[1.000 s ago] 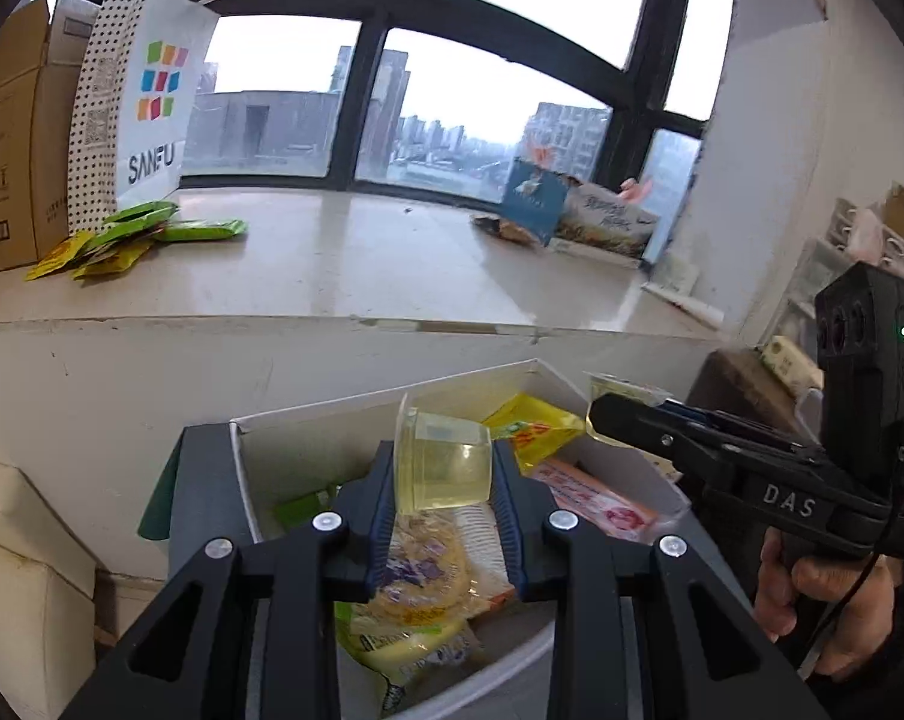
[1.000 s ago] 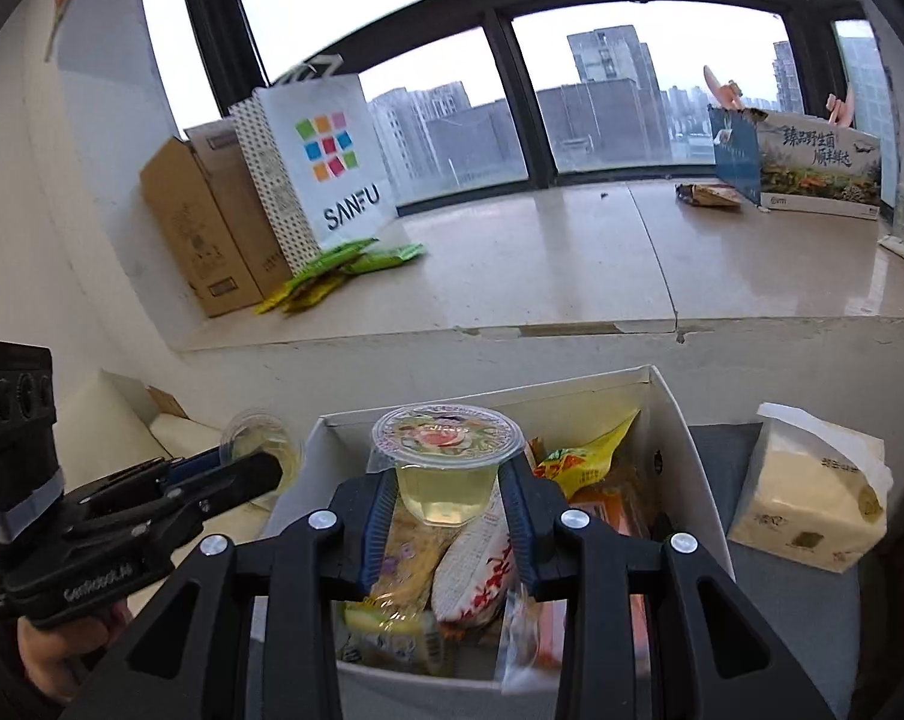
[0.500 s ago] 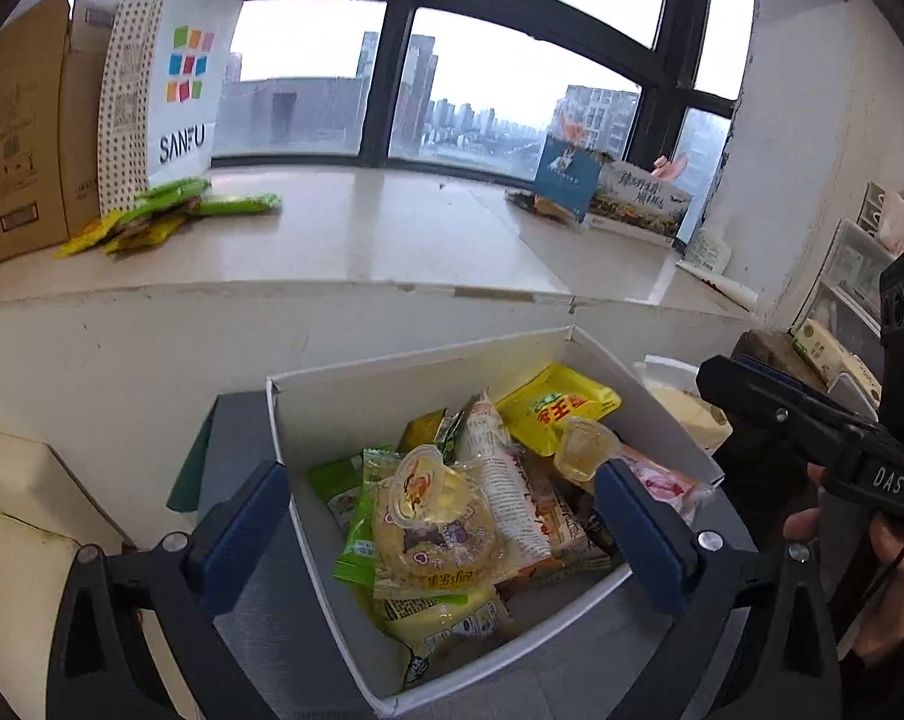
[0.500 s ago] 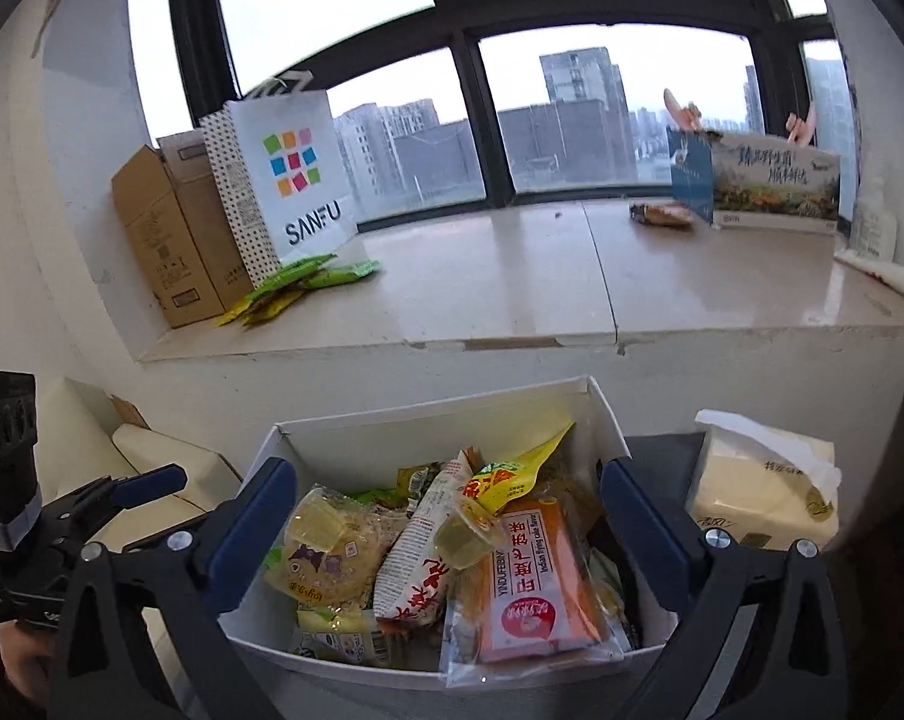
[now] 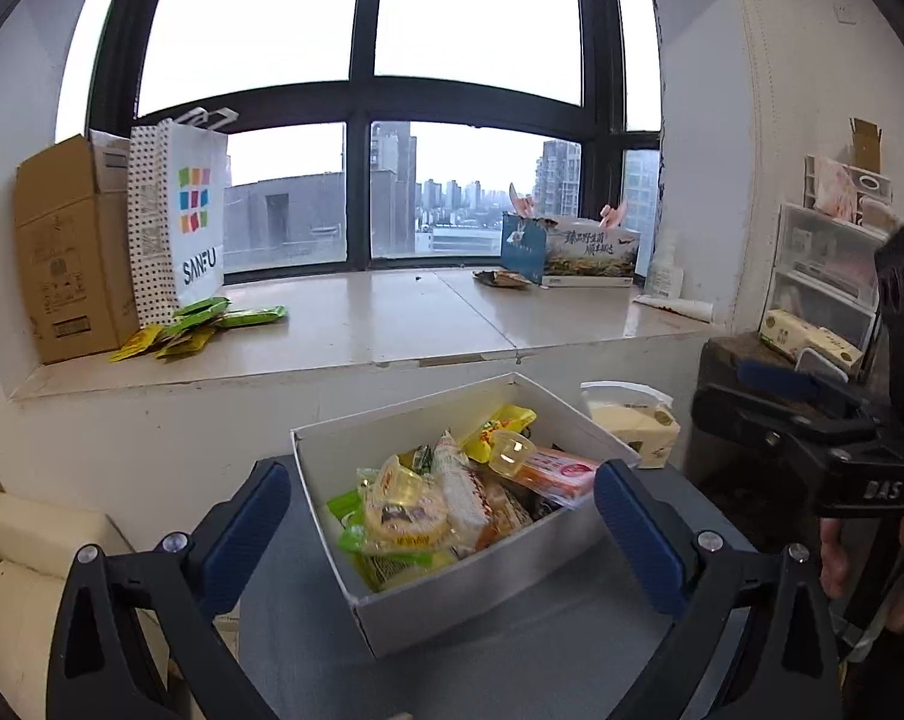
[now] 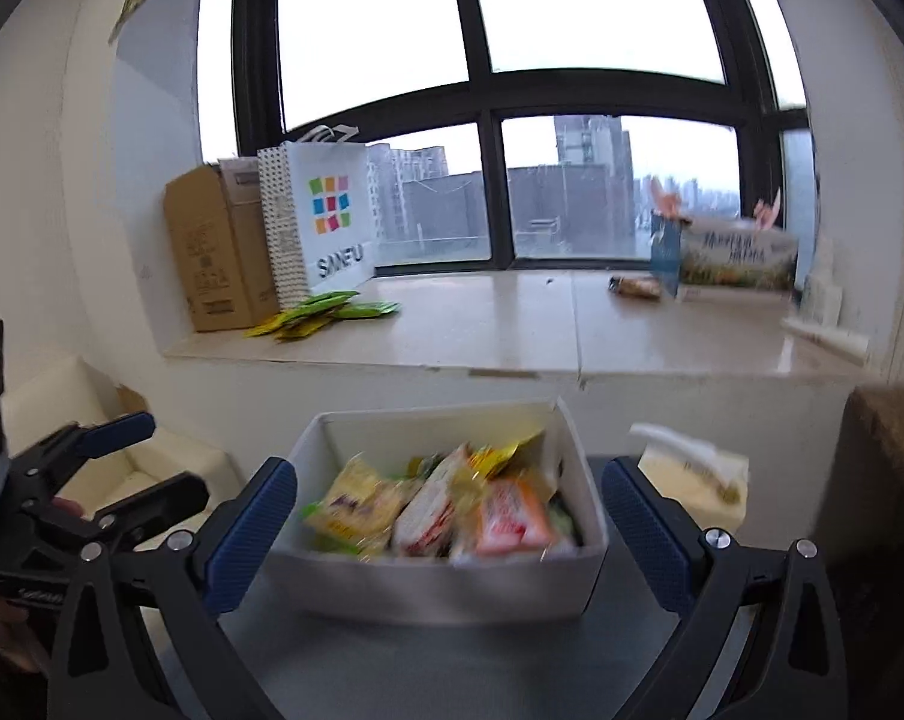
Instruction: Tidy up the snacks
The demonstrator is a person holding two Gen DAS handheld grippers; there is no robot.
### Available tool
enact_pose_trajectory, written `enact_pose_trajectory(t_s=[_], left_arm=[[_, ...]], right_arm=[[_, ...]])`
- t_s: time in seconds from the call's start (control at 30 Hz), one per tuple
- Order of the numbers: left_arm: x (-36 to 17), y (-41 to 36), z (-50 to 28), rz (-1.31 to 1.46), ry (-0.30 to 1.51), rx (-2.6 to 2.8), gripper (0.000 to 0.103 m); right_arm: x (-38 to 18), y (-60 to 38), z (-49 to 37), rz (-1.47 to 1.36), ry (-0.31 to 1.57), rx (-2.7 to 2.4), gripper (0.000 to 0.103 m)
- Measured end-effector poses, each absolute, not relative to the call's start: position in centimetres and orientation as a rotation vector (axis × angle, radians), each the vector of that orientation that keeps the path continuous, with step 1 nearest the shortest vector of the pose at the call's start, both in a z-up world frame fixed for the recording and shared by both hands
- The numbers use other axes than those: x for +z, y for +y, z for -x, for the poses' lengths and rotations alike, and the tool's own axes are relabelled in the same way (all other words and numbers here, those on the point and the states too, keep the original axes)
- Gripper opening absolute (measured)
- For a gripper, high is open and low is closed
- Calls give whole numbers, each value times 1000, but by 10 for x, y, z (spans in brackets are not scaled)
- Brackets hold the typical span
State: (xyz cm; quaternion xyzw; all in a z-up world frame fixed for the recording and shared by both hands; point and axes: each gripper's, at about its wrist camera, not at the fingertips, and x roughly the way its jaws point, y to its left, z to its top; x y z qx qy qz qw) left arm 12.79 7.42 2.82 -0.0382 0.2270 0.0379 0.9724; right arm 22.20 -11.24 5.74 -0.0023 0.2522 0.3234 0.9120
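In the left wrist view, the left gripper is hanging with its fingers wide apart and empty above the white box of snacks, which is sitting at the desk's far edge, with a tissue pack beside it. In the blurred right wrist view, the right gripper is likewise gaping empty over the box, and green packets are lying on the windowsill.

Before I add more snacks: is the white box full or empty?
Nearly full: the white box holds packets and jelly cups heaped about to its rim.
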Motion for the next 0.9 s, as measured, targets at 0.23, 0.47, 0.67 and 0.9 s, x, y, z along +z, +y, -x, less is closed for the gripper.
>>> enact_pose_trajectory(t_s=[0.23, 0.47, 0.67, 0.9], left_arm=[[23, 57, -77, 159, 493, 26, 103], [5, 37, -26, 200, 546, -6, 103], [1, 24, 2, 166, 566, 11, 103], [5, 28, 6, 176, 564, 4, 103]], right_arm=[[46, -140, -159, 56, 516, 661, 103], [27, -162, -106, 63, 556, 632, 103], [18, -165, -83, 64, 598, 658, 103], [25, -166, -78, 48, 592, 666, 103]])
